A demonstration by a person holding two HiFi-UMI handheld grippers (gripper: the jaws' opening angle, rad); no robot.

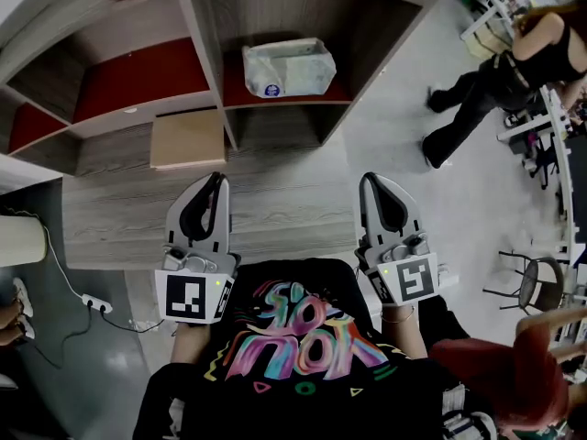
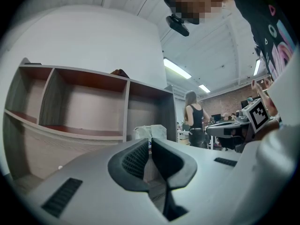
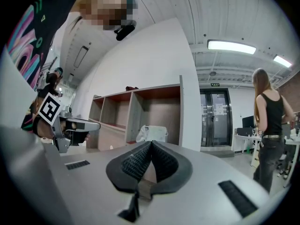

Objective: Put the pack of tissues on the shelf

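Both tongs held level and side by side over a wood-grain counter (image 1: 275, 204), pointing at the shelf (image 1: 206, 44). Left tongs (image 1: 216, 181) closed, ribbed pads meeting at the tips in the left gripper view (image 2: 150, 142), nothing between them. Right tongs (image 1: 371, 180) likewise closed and empty, pads pressed together (image 3: 151, 144). Pack of tissues (image 1: 288, 68) lies inside the shelf, in the compartment straight ahead of the gap between the two tongs, well apart from both; it rests on that compartment's red floor, close to the front edge. From the left tongs the pack (image 2: 151, 132) shows just above the pad tips, right of a shelf upright (image 2: 127, 107); from the right tongs it (image 3: 152, 134) also sits just above the tips, left of the shelf's end wall (image 3: 180, 111). Compartments ahead-left of the left tongs hold nothing visible. A flat tan block (image 1: 188, 138) lies ahead of the left tongs, against the shelf front. A standing person (image 1: 486, 90) in dark clothes is off to the right of the right tongs, back turned (image 3: 269, 125).
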